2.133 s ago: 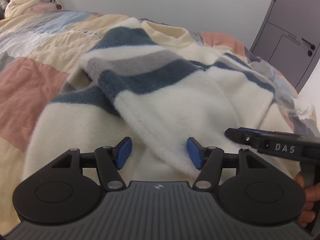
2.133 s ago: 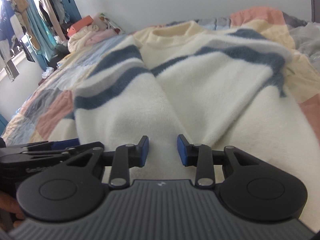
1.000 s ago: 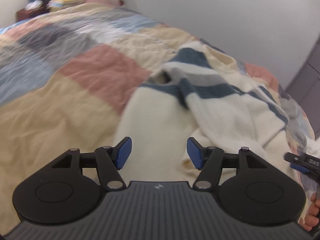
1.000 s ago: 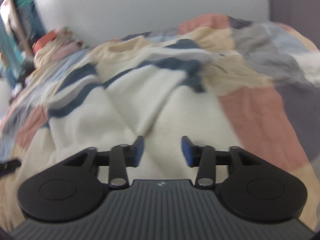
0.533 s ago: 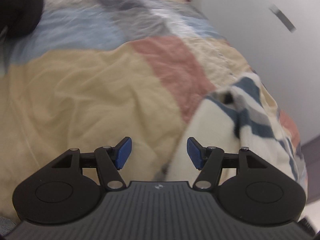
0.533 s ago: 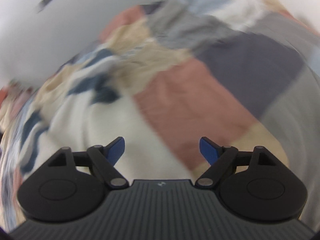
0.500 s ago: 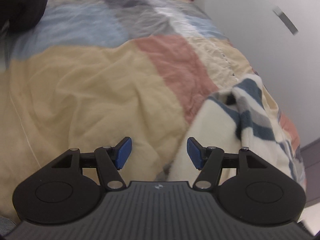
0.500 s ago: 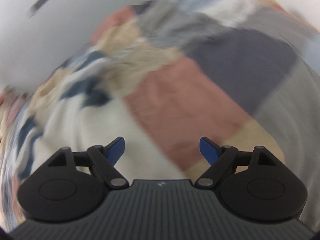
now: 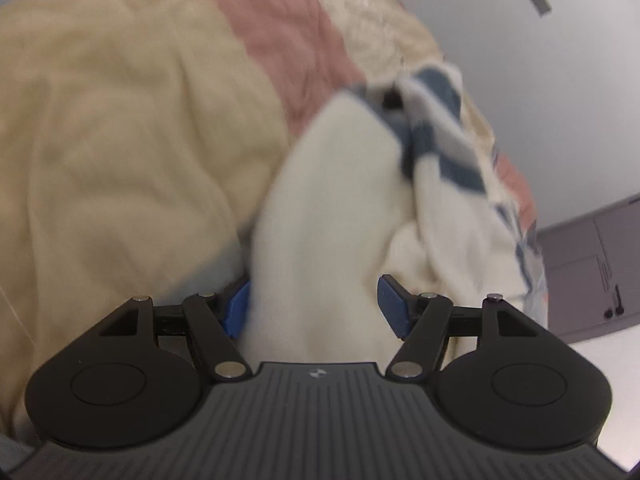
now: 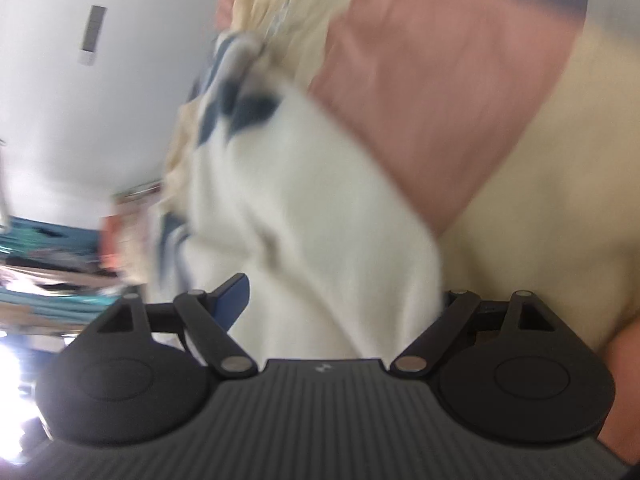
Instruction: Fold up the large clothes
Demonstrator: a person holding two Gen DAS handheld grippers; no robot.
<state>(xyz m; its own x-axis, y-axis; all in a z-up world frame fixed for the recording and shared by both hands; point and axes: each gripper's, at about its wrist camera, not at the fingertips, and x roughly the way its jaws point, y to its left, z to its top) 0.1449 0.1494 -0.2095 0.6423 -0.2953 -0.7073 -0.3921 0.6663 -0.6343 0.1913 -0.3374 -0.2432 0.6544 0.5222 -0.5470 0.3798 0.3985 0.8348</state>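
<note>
My left hand-held gripper (image 9: 313,304) stands open, its jaws just a little wider than a moment ago, with the cream hem of a fleece sweater (image 9: 340,208) lying between the blue pads. The left pad (image 9: 237,307) sits at the fabric's edge; the right pad is clear of it, so nothing is clamped. The sweater, cream with dark blue and grey stripes, lies bunched on a bed under a patchwork quilt (image 9: 120,120) of tan and pink squares, reaching toward the bed's far edge by a pale wall.

My right hand-held gripper (image 10: 340,300) is spread wide, its jaws having just been opening. The same sweater (image 10: 304,208) fills the gap; one blue pad (image 10: 232,298) shows, the other is hidden behind the cloth. The pads are not pressing on it. This view is blurred and rolled sideways. The quilt (image 10: 440,80) lies beside the sweater.
</note>
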